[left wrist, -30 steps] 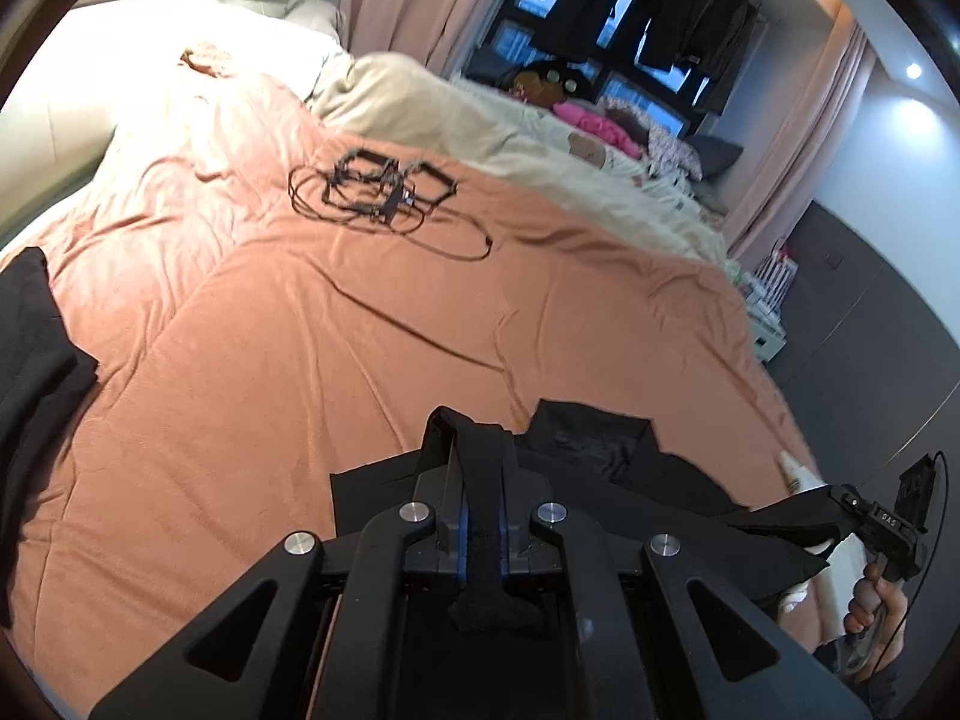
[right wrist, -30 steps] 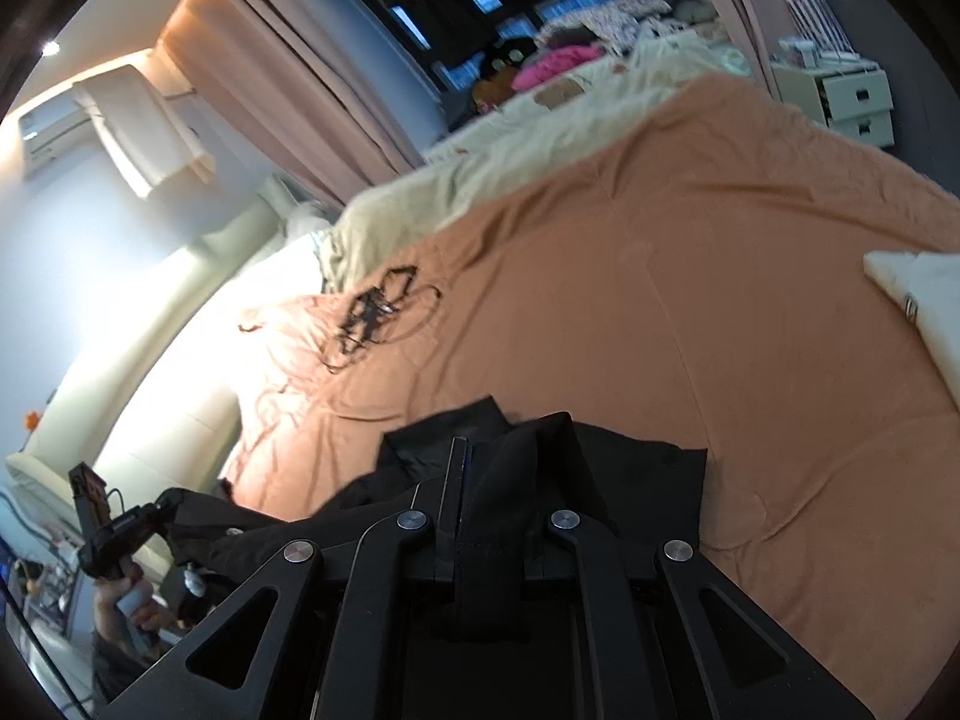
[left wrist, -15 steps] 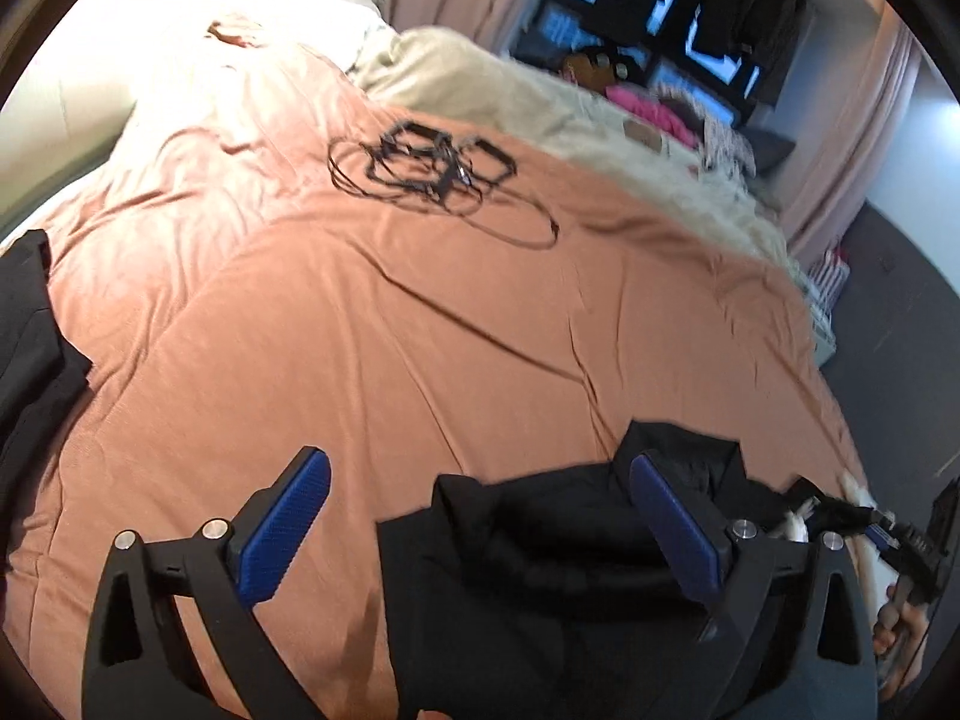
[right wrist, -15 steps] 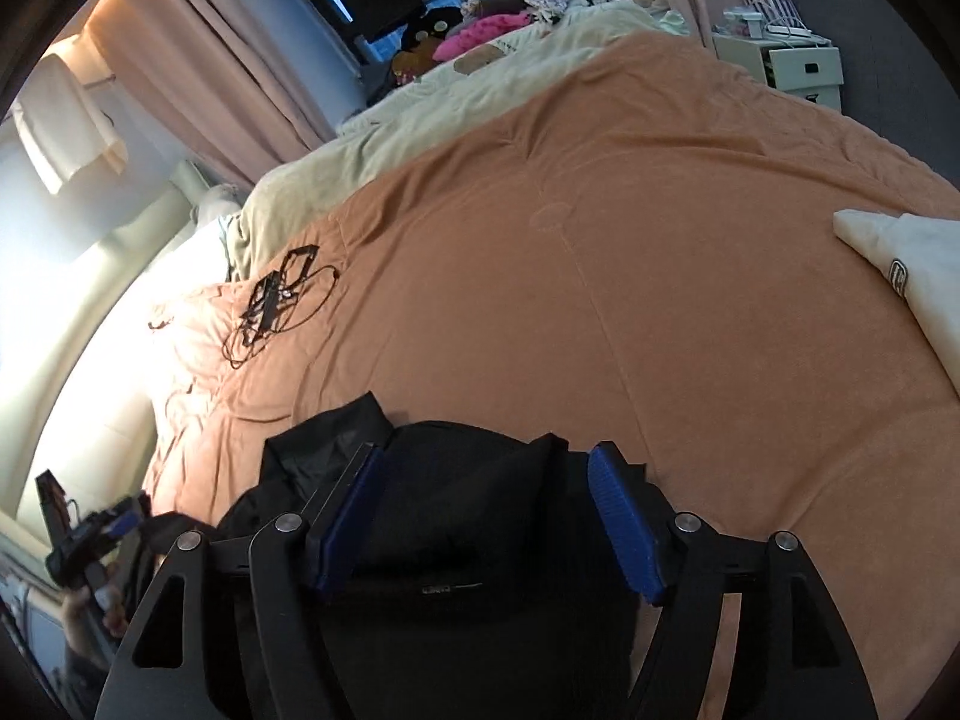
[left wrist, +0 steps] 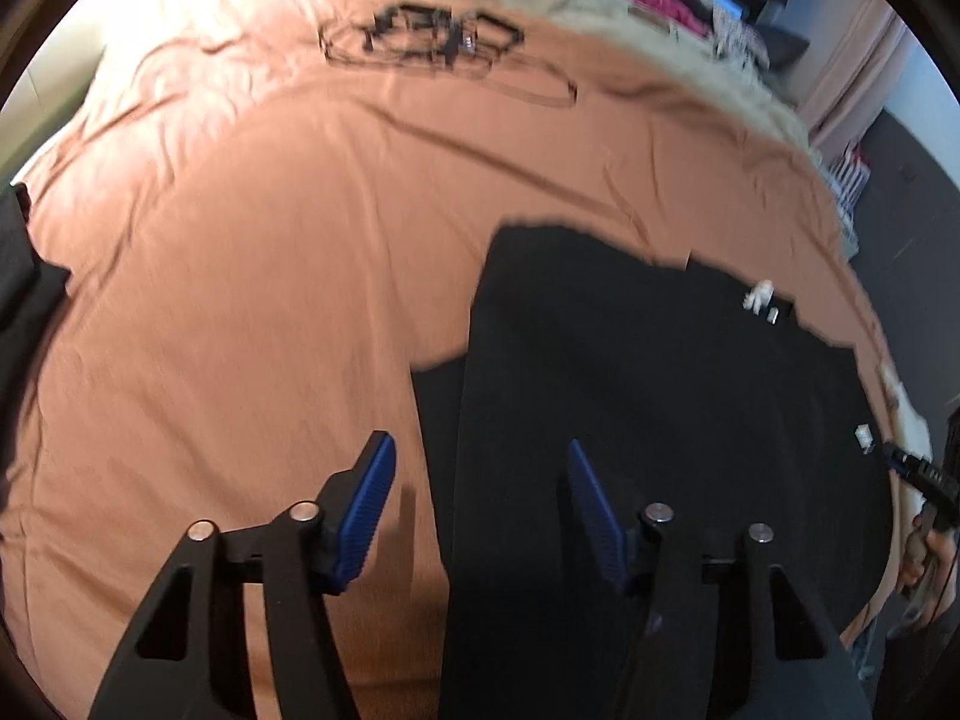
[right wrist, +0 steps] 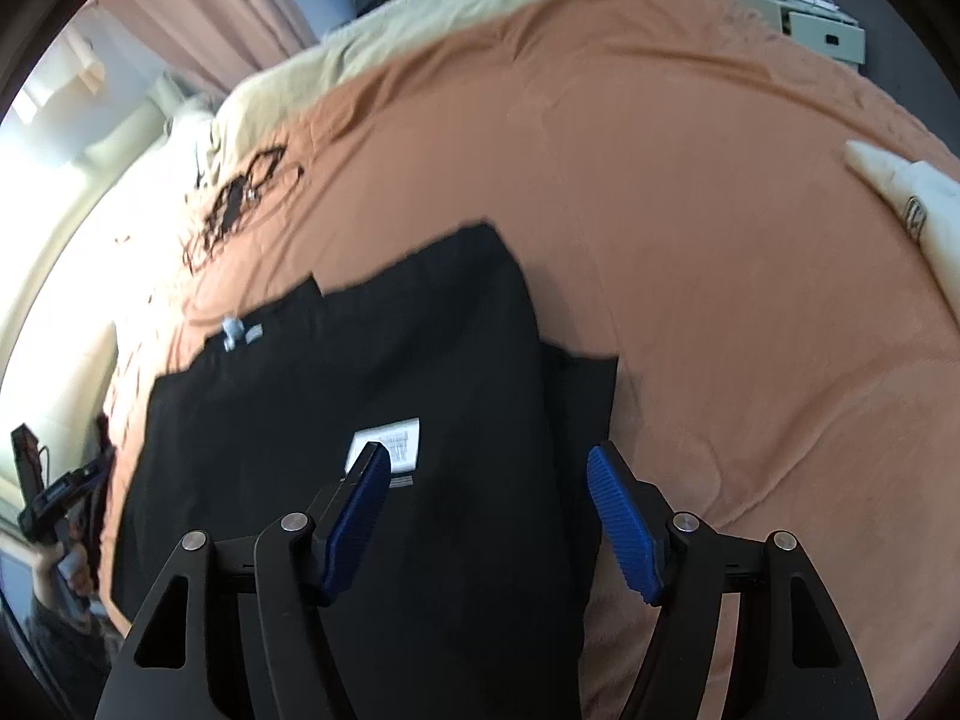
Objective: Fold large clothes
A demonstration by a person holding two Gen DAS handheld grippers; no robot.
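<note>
A black garment (right wrist: 372, 396) lies flat on the bed (right wrist: 690, 252), at 6 o'clock in both views. Its white label (right wrist: 390, 441) carries print too blurred to read. Left tongs (left wrist: 480, 498) and right tongs (right wrist: 486, 504) hang released above it, jaws having just narrowed, gripping nothing.

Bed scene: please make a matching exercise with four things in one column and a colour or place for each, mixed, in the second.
1. garment
2. bedcover
3. label
4. tangled cable

a. orange-brown
b. white, on the black cloth
c. far side of the bed
d. black, lying flat

Pairs: 1-d, 2-a, 3-b, 4-c
</note>
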